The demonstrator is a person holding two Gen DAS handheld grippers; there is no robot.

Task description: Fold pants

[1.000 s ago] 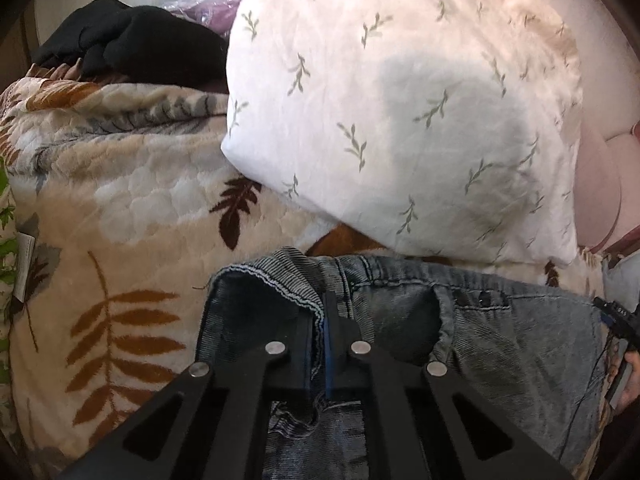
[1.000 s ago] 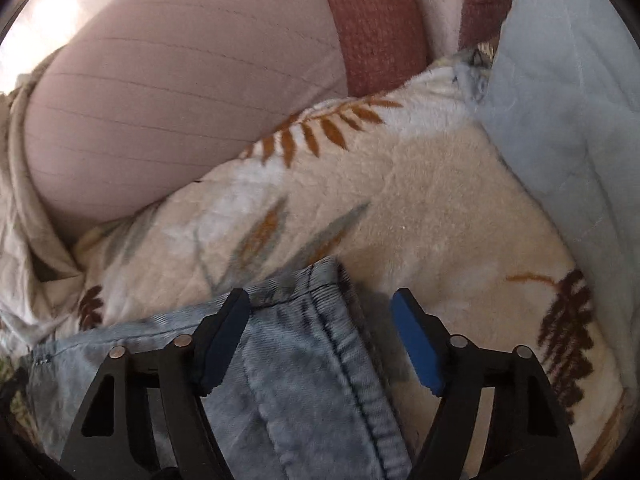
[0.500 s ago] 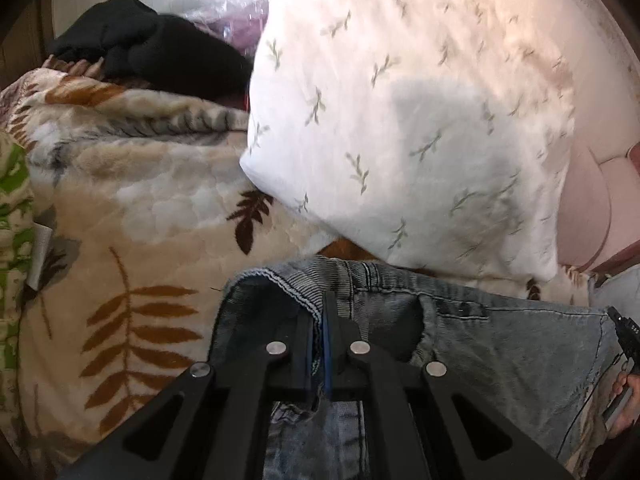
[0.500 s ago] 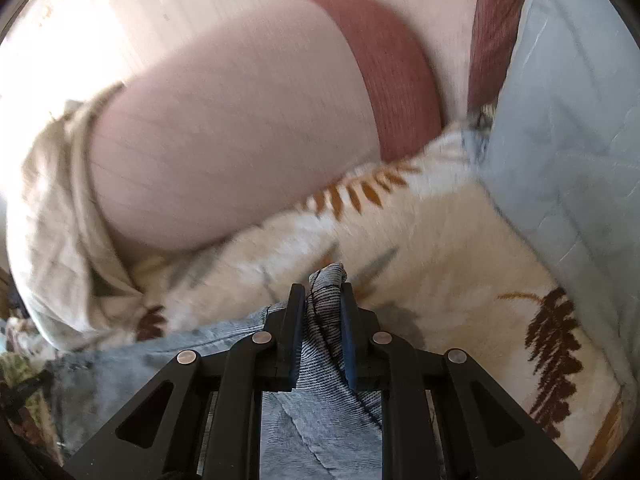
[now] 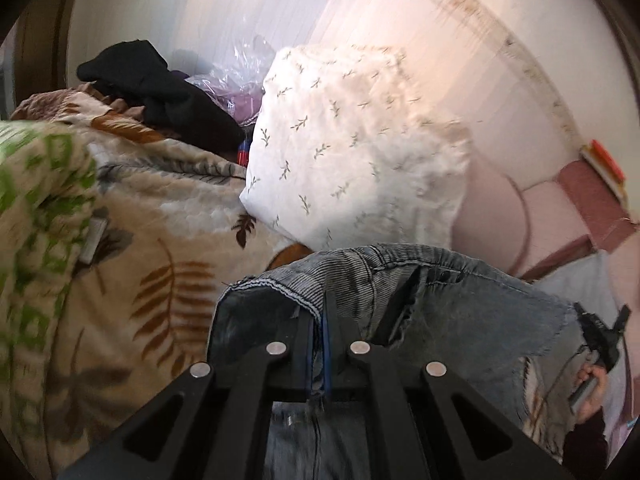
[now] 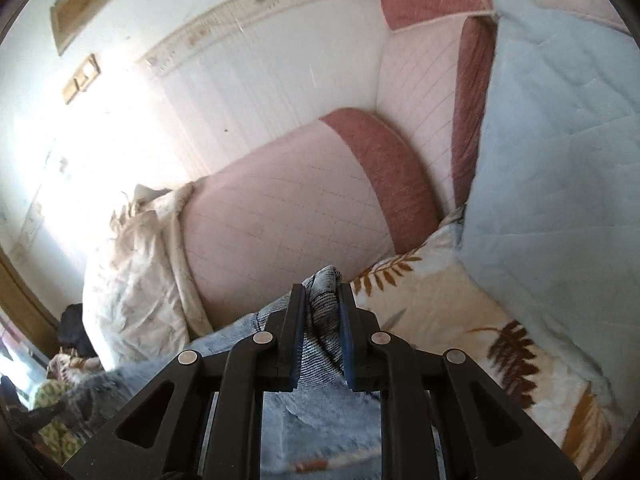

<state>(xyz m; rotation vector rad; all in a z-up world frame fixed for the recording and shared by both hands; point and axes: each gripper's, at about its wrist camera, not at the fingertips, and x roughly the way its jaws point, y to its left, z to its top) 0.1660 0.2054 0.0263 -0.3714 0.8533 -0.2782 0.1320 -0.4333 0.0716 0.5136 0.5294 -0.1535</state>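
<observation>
The pants are light blue denim jeans, held up above a leaf-print blanket. My left gripper is shut on the waistband edge at one side. My right gripper is shut on a bunched corner of the jeans at the other side. The waistband stretches between the two grippers. In the left wrist view the right gripper and the hand that holds it show at the far right edge. The lower part of the jeans is hidden below both grippers.
A white leaf-print pillow and black clothes lie behind the jeans. A pink and maroon padded headboard stands ahead, a pale blue quilt at right, a cream pillow at left.
My right gripper closed on the jeans corner. Both grippers have risen with the jeans, so the wall and headboard now fill the views.
</observation>
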